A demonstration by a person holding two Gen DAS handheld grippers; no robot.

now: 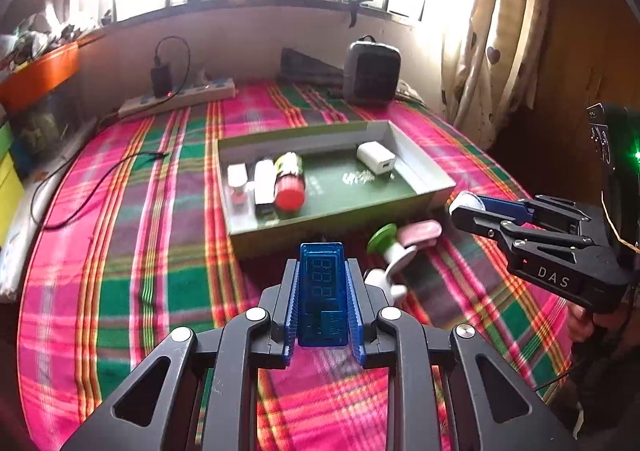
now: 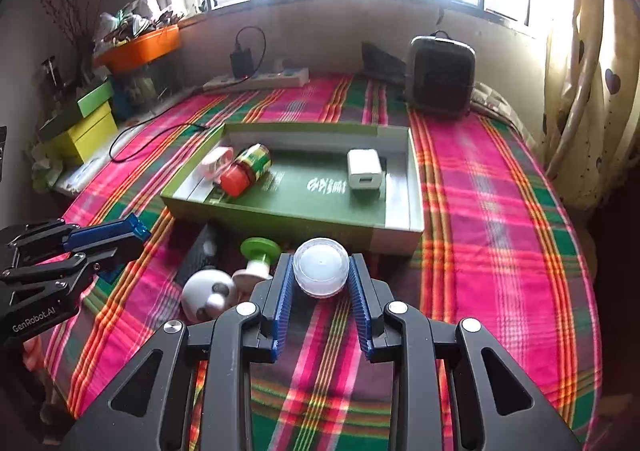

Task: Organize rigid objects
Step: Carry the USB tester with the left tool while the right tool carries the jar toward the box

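Note:
My left gripper [image 1: 322, 265] is shut on a translucent blue USB meter [image 1: 322, 291], held above the plaid bedspread. My right gripper [image 2: 321, 263] is shut on a small round clear-white jar [image 2: 321, 267]; in the left wrist view it shows at the right [image 1: 466, 207]. The green cardboard tray [image 2: 396, 211] lies ahead, holding a white charger cube [image 2: 364, 168], a red-capped bottle [image 2: 245, 170] and small white and pink items [image 1: 252, 183]. Just before the tray's near wall lie a green-and-white spool [image 2: 259, 255], a white panda toy [image 2: 208, 293], a pink piece [image 1: 420, 232] and a black object [image 2: 198, 255].
A grey bag [image 2: 440, 75] stands at the back right, a power strip [image 2: 260, 80] with a black adapter along the far wall. A black cable [image 1: 80, 191] trails over the spread on the left. Yellow and green boxes [image 2: 86, 127] and an orange bowl [image 2: 140, 47] crowd the left; curtains hang right.

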